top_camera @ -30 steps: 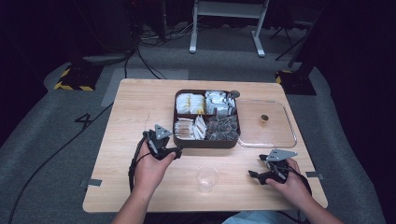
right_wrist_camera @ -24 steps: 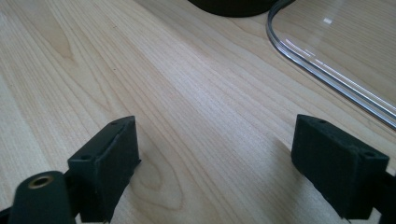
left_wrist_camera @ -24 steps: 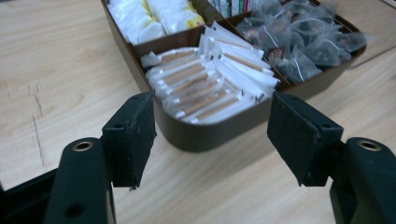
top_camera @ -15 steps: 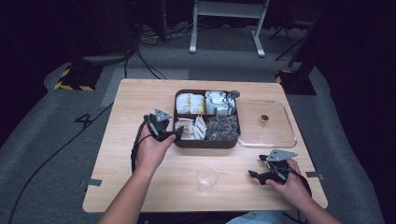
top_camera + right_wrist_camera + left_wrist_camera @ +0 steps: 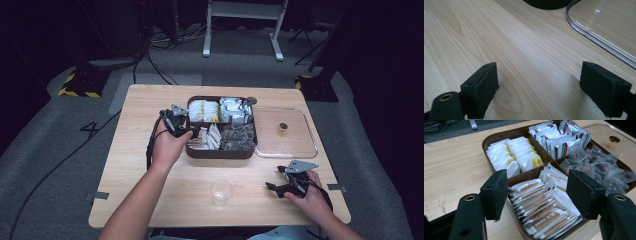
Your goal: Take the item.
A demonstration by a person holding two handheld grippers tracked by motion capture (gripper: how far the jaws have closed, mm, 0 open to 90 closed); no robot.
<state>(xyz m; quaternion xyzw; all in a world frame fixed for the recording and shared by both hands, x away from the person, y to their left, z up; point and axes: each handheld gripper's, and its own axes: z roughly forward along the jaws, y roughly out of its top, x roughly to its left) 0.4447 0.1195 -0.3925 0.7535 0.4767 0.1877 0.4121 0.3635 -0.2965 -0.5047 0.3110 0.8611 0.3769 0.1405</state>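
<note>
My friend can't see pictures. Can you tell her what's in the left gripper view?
The left tongs hang open over a brown tray with four sections, right above the white and brown sachets. The other sections hold white packets, printed packets and clear mesh bags.

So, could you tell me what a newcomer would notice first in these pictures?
Probably the brown divided tray at the table's middle, its four compartments packed with sachets and tea bags. The left gripper hovers open at its left edge, over the paper stick packets. To the tray's right lies a clear lid, and an empty plastic cup stands nearer the person.
</note>
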